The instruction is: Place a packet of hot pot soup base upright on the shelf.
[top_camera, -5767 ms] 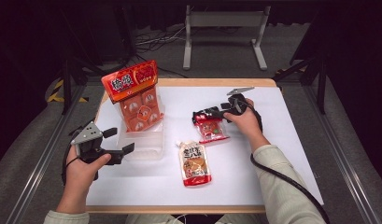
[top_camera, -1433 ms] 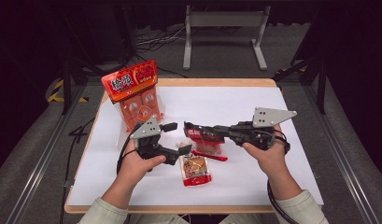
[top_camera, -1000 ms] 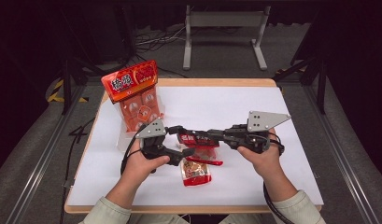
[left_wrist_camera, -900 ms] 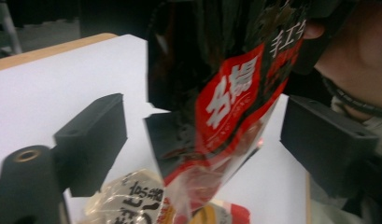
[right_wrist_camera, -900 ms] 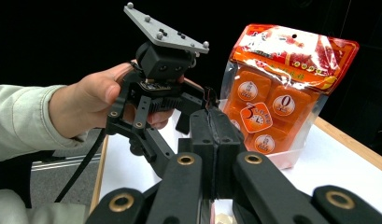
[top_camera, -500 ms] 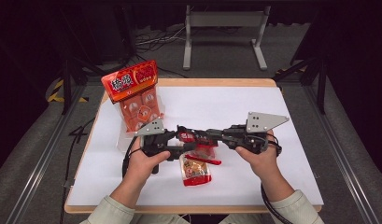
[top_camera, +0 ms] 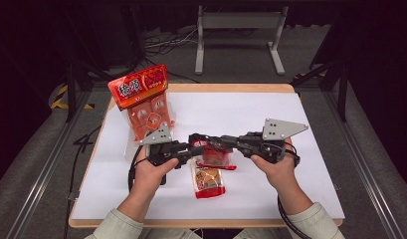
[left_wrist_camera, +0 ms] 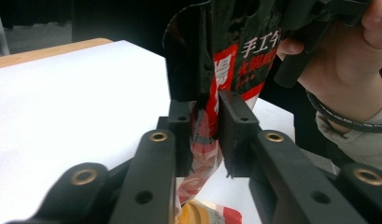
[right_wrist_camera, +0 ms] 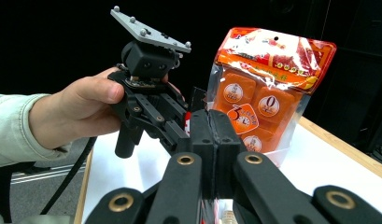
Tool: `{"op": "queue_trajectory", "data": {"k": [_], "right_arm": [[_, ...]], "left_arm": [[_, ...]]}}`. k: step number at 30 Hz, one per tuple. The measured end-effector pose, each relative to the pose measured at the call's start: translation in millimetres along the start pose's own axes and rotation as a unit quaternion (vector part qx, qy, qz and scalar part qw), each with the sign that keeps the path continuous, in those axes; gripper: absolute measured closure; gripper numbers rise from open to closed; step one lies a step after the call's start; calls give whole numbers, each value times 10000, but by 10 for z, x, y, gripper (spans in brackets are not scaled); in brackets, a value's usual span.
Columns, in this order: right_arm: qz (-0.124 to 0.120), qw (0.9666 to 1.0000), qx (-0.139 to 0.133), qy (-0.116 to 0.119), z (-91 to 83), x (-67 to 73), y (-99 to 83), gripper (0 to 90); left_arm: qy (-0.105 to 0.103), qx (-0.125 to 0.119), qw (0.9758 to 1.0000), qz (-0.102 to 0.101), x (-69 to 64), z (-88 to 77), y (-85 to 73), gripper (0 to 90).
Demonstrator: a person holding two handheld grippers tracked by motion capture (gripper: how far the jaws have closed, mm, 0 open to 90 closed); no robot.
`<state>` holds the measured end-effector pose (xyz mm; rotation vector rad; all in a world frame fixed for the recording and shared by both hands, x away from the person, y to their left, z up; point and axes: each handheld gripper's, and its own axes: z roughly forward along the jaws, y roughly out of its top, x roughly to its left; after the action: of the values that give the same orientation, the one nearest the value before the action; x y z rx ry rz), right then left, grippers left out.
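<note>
A red and black snack pouch [top_camera: 214, 154] [left_wrist_camera: 240, 51] hangs in the air over the middle of the white table [top_camera: 251, 112], held from both sides. My left gripper [top_camera: 197, 150] [left_wrist_camera: 205, 116] has just been closing its jaws, and its pads now pinch the pouch's lower edge. My right gripper [top_camera: 207, 141] [right_wrist_camera: 209, 126] comes in from the right, shut on the pouch's other edge. In the right gripper view the left gripper [right_wrist_camera: 153, 107] faces it close by.
A second snack pouch [top_camera: 208, 181] lies flat on the table just below the held one. A large orange bag [top_camera: 144, 104] [right_wrist_camera: 258, 88] stands upright in a clear plastic box [right_wrist_camera: 277, 156] at the back left. Dark floor and a metal stand [top_camera: 238, 25] lie beyond the table.
The left hand moved in from the left to the held pouch, and its jaws went from wide open to closed on the pouch's edge. The right gripper stayed put, gripping the pouch.
</note>
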<state>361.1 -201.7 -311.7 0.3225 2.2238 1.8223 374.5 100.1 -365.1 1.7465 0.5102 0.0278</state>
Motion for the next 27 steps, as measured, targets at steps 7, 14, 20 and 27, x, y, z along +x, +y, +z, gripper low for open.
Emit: {"op": "queue_trajectory", "data": {"k": [7,14,20,27], "right_arm": [[20,10000,4,1,8,-4,-10,900],[3,10000,19,-76,8,-5,-10,870],[41,9999,67,-100,8,-7,-14,801],[188,9996,60,-179,-44,-62,-31,726]], "left_arm": [[63,68,9999,140,-24,-46,33,840],[45,154,9993,342,-37,-105,91,865],[55,134,9992,370,-19,-164,112,869],[116,151,9988,443,21,-274,159,872]]}}
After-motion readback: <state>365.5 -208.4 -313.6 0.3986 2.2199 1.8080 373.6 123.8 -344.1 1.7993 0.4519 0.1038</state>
